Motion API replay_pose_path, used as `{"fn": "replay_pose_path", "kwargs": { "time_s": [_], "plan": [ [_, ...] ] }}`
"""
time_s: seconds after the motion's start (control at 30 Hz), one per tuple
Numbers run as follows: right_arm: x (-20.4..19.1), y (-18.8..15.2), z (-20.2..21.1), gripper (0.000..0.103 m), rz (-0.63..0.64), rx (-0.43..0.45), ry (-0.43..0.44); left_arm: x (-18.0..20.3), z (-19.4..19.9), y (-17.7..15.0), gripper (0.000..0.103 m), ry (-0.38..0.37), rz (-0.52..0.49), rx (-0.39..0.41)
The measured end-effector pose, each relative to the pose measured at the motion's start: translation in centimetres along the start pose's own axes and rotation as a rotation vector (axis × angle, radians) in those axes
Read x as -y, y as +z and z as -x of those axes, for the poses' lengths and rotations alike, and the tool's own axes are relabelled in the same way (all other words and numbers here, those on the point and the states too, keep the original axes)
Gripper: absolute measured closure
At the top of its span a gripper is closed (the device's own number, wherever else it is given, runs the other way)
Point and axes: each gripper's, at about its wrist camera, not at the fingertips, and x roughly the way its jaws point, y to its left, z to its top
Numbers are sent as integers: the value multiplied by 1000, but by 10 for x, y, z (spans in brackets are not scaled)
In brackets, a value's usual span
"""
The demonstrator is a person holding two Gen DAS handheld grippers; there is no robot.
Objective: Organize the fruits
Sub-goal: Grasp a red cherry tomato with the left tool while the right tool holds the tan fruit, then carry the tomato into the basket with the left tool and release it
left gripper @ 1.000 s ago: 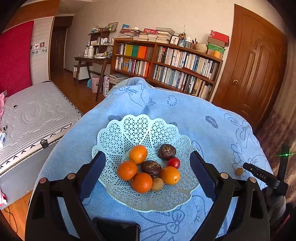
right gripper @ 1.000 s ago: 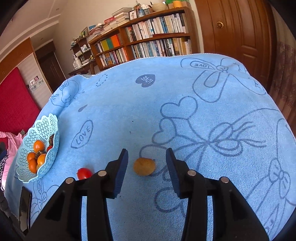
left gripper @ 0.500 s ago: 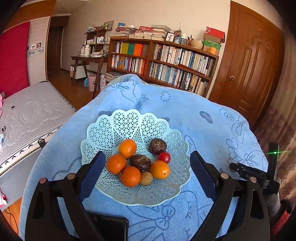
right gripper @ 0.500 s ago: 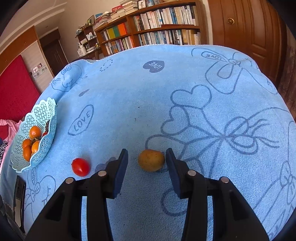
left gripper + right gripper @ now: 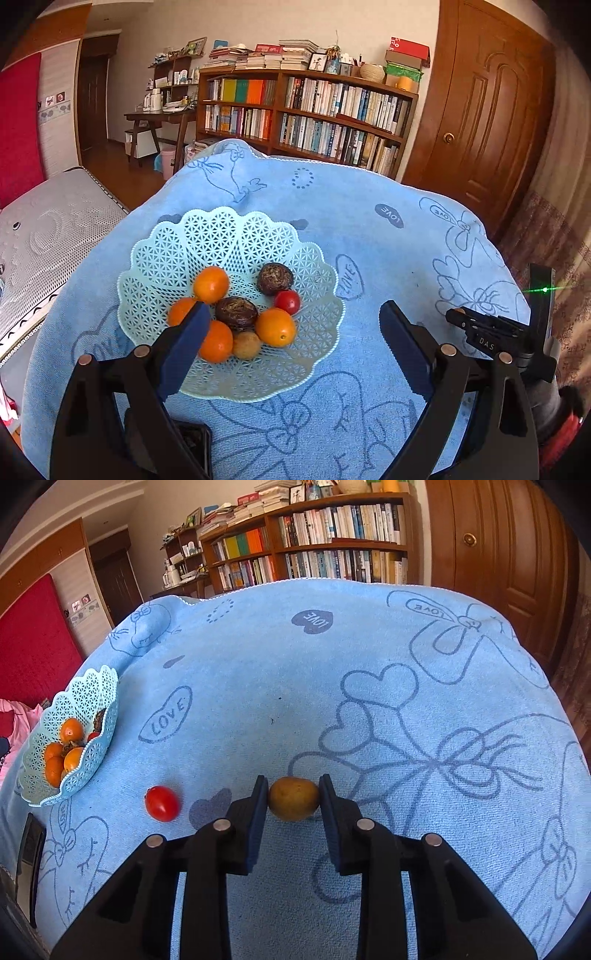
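A blue towel (image 5: 258, 686) is covering the counter. Your right tongs (image 5: 293, 799) are pinching the brown fruit (image 5: 293, 803) on it, a tomato (image 5: 161, 803) lying at its 9 o'clock. Your left tongs (image 5: 291, 328) are hanging wide over the basket (image 5: 221, 240) of oranges (image 5: 211, 284), at the tomato's 10 o'clock.

Your pictures are bright and sharp under soft daylight. The towel (image 5: 280, 686) looks palest near its centre. A green flare (image 5: 545, 289) glints at three o'clock in your left view. Fisheye bends the bookshelf (image 5: 310, 110); corners go black.
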Motion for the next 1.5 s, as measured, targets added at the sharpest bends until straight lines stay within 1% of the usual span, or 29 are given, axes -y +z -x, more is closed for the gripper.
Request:
{"fn": "replay_pose_path", "kwargs": {
  "time_s": [0.17,0.43,0.47,0.5,0.6,0.63,0.7,0.8,0.93,0.97,1.0,1.03,1.07,1.1,1.17,1.27,1.5],
  "plan": [
    [9,0,10,74,-9,36,-9,37,-14,-7,9,-38,-71,-25],
    [24,-5,10,74,-64,38,19,93,-51,-21,10,-90,-175,-104],
    [24,-5,10,74,-65,39,23,99,-56,-23,12,-93,-190,-110],
    [24,-6,10,74,-66,40,27,105,-62,-25,17,-91,-206,-121],
    [25,-7,10,74,-75,39,40,116,-79,-30,27,-106,-228,-163],
    [25,-7,10,74,-78,38,43,119,-84,-31,28,-107,-233,-174],
    [27,-8,9,74,-86,36,47,123,-96,-33,37,-102,-242,-200],
    [28,-8,9,74,-94,35,54,126,-111,-35,43,-112,-235,-239],
    [28,-8,8,74,-97,32,59,127,-127,-39,48,-106,-228,-274],
    [28,-8,7,74,-98,31,61,127,-129,-40,53,-104,-225,-279],
    [28,-8,7,74,-100,30,61,126,-131,-41,59,-97,-221,-280],
    [29,-8,6,74,-101,29,61,125,-131,-41,62,-88,-216,-277],
    [29,-9,6,74,-103,28,61,124,-130,-41,68,-88,-210,-275],
    [29,-9,6,74,-104,28,62,122,-130,-40,72,-95,-200,-277],
    [30,-9,6,74,-106,30,62,118,-125,-38,73,-112,-176,-274],
    [29,-9,7,74,-104,35,61,114,-114,-34,73,-119,-165,-248],
    [28,-10,7,74,-107,42,54,96,-81,-17,73,-128,-124,-167]
  ]
}}
